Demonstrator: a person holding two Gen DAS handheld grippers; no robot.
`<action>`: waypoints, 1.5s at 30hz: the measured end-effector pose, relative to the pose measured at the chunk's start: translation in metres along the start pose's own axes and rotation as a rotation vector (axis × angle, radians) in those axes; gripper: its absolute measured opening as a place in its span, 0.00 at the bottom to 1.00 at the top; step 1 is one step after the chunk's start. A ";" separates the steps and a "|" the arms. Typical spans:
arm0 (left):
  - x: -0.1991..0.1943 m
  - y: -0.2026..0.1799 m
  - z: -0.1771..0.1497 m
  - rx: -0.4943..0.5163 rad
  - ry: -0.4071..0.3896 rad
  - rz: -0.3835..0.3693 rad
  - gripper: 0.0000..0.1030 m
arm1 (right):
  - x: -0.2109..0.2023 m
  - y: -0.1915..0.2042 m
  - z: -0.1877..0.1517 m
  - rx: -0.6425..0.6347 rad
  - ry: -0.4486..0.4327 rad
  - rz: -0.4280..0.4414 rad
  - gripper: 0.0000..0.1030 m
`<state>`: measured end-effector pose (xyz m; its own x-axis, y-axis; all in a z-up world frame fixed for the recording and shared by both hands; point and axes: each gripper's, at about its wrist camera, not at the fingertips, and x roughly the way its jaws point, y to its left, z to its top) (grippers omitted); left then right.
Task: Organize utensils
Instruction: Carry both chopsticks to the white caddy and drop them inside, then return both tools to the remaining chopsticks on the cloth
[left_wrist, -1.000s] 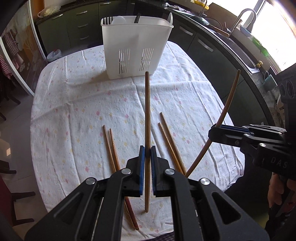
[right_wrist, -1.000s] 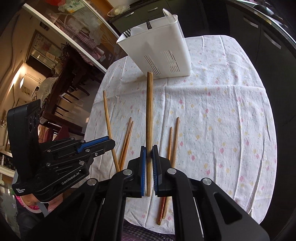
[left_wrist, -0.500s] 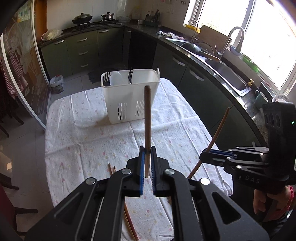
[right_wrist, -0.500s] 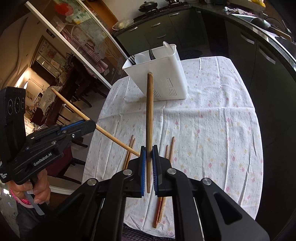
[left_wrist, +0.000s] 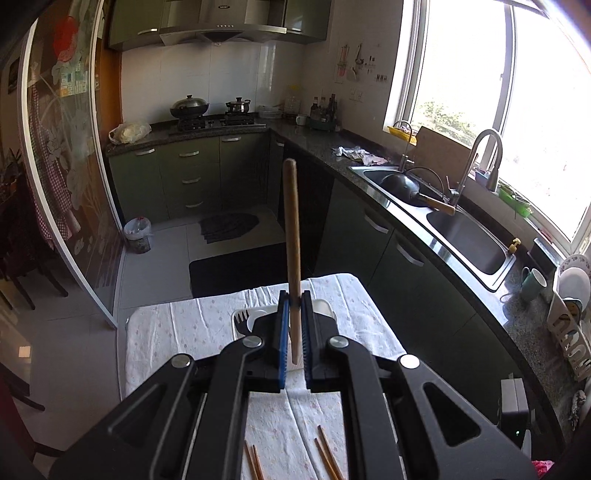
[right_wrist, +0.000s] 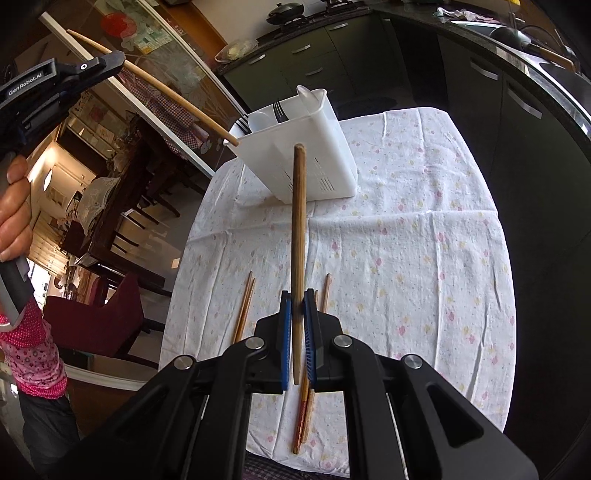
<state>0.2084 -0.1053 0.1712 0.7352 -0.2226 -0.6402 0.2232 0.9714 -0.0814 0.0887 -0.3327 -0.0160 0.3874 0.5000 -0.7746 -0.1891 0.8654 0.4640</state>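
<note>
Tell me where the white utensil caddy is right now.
In the right wrist view, the white utensil caddy stands at the table's far end, beyond the loose chopsticks; the left gripper's chopstick tip hovers at its rim.

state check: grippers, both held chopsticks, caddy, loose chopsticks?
left gripper: shut on left chopstick
left chopstick: lifted, tip at caddy rim
right gripper: shut on right chopstick
right chopstick: lifted
caddy: upright, holds forks
loose chopsticks: flat on tablecloth
</note>
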 end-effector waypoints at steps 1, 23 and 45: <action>0.004 0.000 0.005 -0.001 -0.012 0.007 0.06 | -0.001 -0.001 0.001 0.002 -0.001 -0.001 0.07; 0.133 0.029 -0.035 -0.019 0.226 0.051 0.26 | -0.069 0.046 0.096 -0.055 -0.270 -0.006 0.07; 0.010 0.058 -0.118 0.065 0.138 0.018 0.43 | 0.082 0.074 0.204 -0.123 -0.323 -0.299 0.08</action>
<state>0.1531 -0.0416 0.0706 0.6452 -0.1876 -0.7406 0.2556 0.9665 -0.0222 0.2905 -0.2348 0.0424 0.6989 0.2085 -0.6842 -0.1243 0.9774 0.1709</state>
